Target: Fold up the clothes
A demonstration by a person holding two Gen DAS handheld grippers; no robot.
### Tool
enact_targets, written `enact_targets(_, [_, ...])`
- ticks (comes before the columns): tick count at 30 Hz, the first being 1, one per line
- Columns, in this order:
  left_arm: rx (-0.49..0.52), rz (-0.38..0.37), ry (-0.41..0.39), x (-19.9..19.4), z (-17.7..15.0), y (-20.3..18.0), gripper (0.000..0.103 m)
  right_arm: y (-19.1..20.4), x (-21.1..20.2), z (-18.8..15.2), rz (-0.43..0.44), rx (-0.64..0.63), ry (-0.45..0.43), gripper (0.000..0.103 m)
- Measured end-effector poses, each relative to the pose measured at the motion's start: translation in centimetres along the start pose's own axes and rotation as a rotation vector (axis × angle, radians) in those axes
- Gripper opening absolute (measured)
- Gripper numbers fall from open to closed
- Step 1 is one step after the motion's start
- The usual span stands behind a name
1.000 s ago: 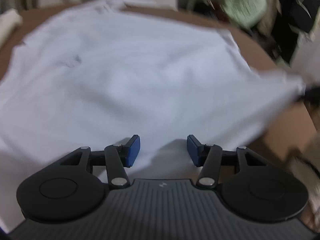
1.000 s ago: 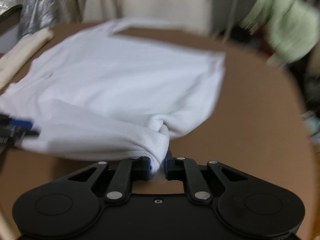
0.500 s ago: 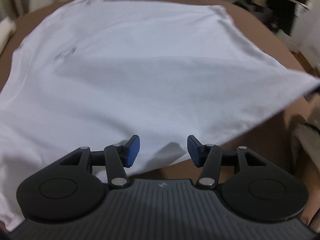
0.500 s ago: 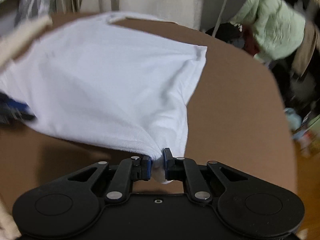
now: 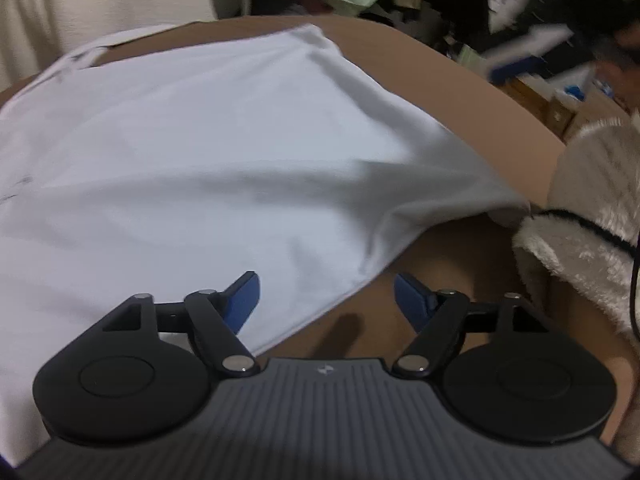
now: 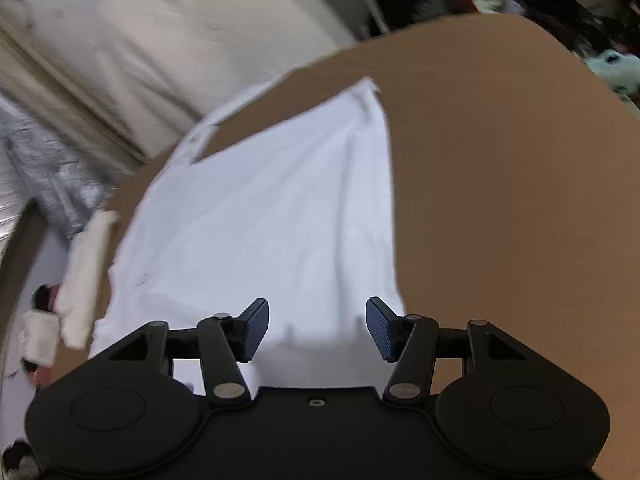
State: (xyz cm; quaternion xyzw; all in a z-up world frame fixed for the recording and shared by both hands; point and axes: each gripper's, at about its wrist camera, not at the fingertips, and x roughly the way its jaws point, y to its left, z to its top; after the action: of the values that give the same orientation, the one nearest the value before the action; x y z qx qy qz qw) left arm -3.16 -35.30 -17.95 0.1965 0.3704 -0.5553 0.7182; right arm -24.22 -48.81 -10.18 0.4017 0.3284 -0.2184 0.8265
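On the brown tabletop (image 6: 500, 200) lies a white shirt (image 5: 200, 168), spread flat. Left gripper (image 5: 326, 300) and right gripper (image 6: 318, 330) hover over its near edge, jaws spread, empty.

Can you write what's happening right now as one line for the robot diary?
step: spreading shirt | shirt: lying on brown table | left gripper: open, holds nothing | right gripper: open, holds nothing, over shirt's near edge
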Motion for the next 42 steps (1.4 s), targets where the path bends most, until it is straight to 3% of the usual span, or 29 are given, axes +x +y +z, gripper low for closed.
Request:
enact_targets(2, [0.084, 0.027, 0.04, 1.8, -0.1, -1.3, 0.083, 0.4, 0.9, -0.3, 0.025, 0.037, 0.0, 0.06])
enact_targets(4, [0.137, 0.1, 0.05, 2.7, 0.0, -2.1, 0.071, 1.1, 1.8, -1.8, 0.079, 0.051, 0.01, 0.062])
enact_targets(6, [0.138, 0.154, 0.035, 2.8, 0.3, -2.2, 0.005, 1.9, 2.7, -3.3, 0.132, 0.064, 0.02, 0.062])
enact_targets(8, [0.026, 0.155, -0.007, 1.1, 1.4, -0.7, 0.004, 2.7, 3.6, -4.8, 0.186, 0.077, 0.031, 0.062])
enact_targets(11, [-0.139, 0.07, -0.16, -3.3, 2.2, 2.1, 0.004, 3.8, 4.9, -7.1, 0.267, 0.097, 0.046, 0.062])
enact_targets(14, [-0.265, 0.031, -0.246, -6.3, 1.7, 4.5, 0.004, 5.2, 3.3, -10.9, 0.407, 0.155, -0.026, 0.063])
enact_targets(15, [-0.304, 0.022, -0.267, -7.1, 1.5, 5.1, 0.004, 5.5, 3.2, -12.0, 0.405, 0.189, -0.029, 0.063])
enact_targets(21, [-0.386, -0.013, -0.293, -8.3, 0.5, 5.8, 0.004, 6.4, 5.8, -17.0, 0.337, 0.414, -0.017, 0.066])
enact_targets(24, [-0.399, -0.018, -0.292, -8.6, 0.2, 5.6, 0.004, 5.8, 7.6, -19.2, 0.326, 0.572, -0.088, 0.068])
enact_targets(27, [-0.427, -0.025, -0.293, -8.5, -0.1, 6.1, 0.004, 5.3, 7.2, -19.3, 0.205, 0.588, -0.261, 0.07])
enact_targets(28, [-0.43, -0.026, -0.296, -8.5, -0.1, 6.3, 0.004, 5.6, 6.8, -19.0, 0.201, 0.537, -0.323, 0.073])
enact_targets(29, [-0.433, -0.026, -0.298, -8.5, -0.1, 6.4, 0.004, 5.8, 6.5, -18.6, 0.212, 0.489, -0.355, 0.082])
enact_targets(32, [-0.438, -0.026, -0.303, -8.5, -0.2, 6.6, 0.004, 5.1, 6.4, -17.4, 0.165, 0.505, -0.385, 0.085])
enact_targets(36, [-0.431, -0.035, -0.317, -8.8, -0.2, 6.3, 0.004, 4.1, 8.5, -16.3, 0.085, 0.612, -0.321, 0.084])
enact_targets(39, [-0.424, -0.033, -0.329, -9.2, -0.2, 6.0, 0.004, 4.3, 9.4, -15.7, -0.009, 0.627, -0.276, 0.073])
enact_targets(42, [-0.418, -0.011, -0.332, -9.3, -0.3, 5.9, 0.004, 4.7, 7.7, -16.5, 0.022, 0.674, -0.168, 0.072])
